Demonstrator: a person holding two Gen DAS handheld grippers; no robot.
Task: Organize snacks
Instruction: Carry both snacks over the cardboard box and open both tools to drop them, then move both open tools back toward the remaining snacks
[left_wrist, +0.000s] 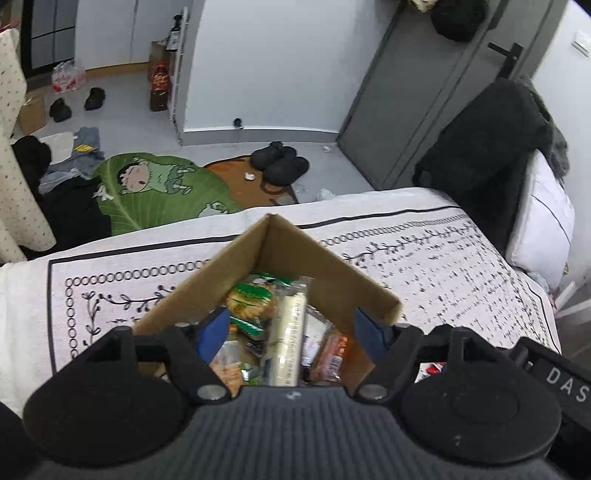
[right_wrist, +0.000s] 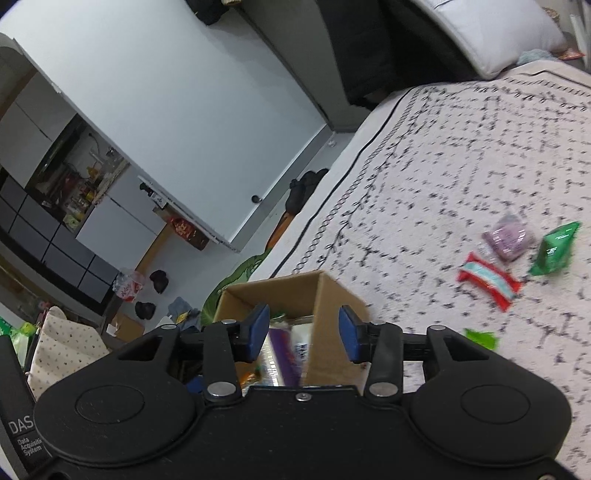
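Note:
An open cardboard box (left_wrist: 291, 243) stands on the patterned bed cover and holds several snack packets, among them a green cracker pack (left_wrist: 251, 295) and a long white pack (left_wrist: 290, 332). My left gripper (left_wrist: 291, 328) is open and empty just above the box. My right gripper (right_wrist: 303, 332) is open and empty over the same box (right_wrist: 325, 295), where a purple pack (right_wrist: 282, 350) shows inside. Loose on the cover to the right lie a red-and-white packet (right_wrist: 487, 280), a purple packet (right_wrist: 508, 238), a green packet (right_wrist: 554, 249) and a small green one (right_wrist: 480, 338).
The bed cover (left_wrist: 443, 258) ends at a far edge, with the floor, a green mat (left_wrist: 159, 192) and black slippers (left_wrist: 280, 162) beyond. A dark chair with clothes (left_wrist: 491, 140) and a white pillow (left_wrist: 543, 229) stand at the right.

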